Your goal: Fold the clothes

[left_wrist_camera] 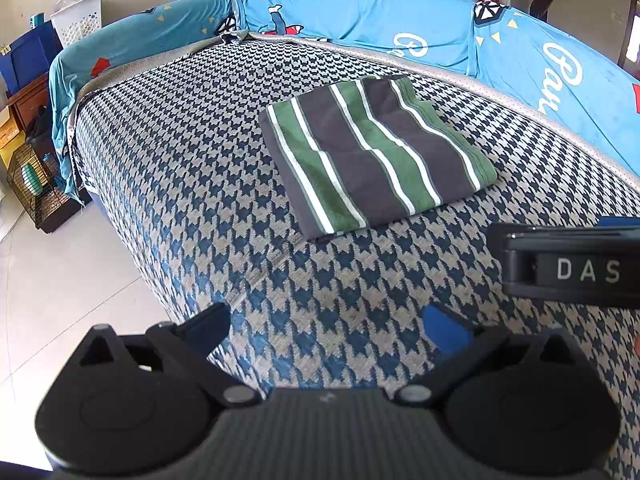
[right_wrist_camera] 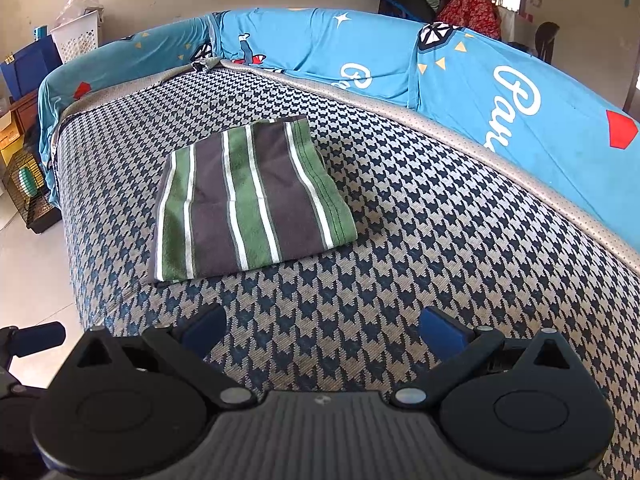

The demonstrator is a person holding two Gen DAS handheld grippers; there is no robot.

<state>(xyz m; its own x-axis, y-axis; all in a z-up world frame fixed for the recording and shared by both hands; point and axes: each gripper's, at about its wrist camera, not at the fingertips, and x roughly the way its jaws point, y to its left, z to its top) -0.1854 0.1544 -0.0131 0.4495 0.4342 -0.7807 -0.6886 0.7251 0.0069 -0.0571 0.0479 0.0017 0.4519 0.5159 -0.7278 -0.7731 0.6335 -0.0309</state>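
- Left gripper (left_wrist_camera: 326,330): fingers spread wide, holding nothing, hovering over the bed's near edge.
- Right gripper (right_wrist_camera: 322,330): same, fingers wide and empty, just beside the left.
- Striped garment (left_wrist_camera: 374,156) lies flat mid-mattress (left_wrist_camera: 180,168), folded into a neat rectangle, clear of both grippers.
- Blue sheet (left_wrist_camera: 440,20) drapes the surround behind it.
- Judgement: folding looks done on this piece. Next move probably another garment, or shifting this one aside; none other visible on the bed.

A lived-in home room — a sofa (right_wrist_camera: 400,208) draped in a cartoon sheet (right_wrist_camera: 500,92), a laundry basket (left_wrist_camera: 78,20) and a small pet cage (left_wrist_camera: 36,184) at far left.
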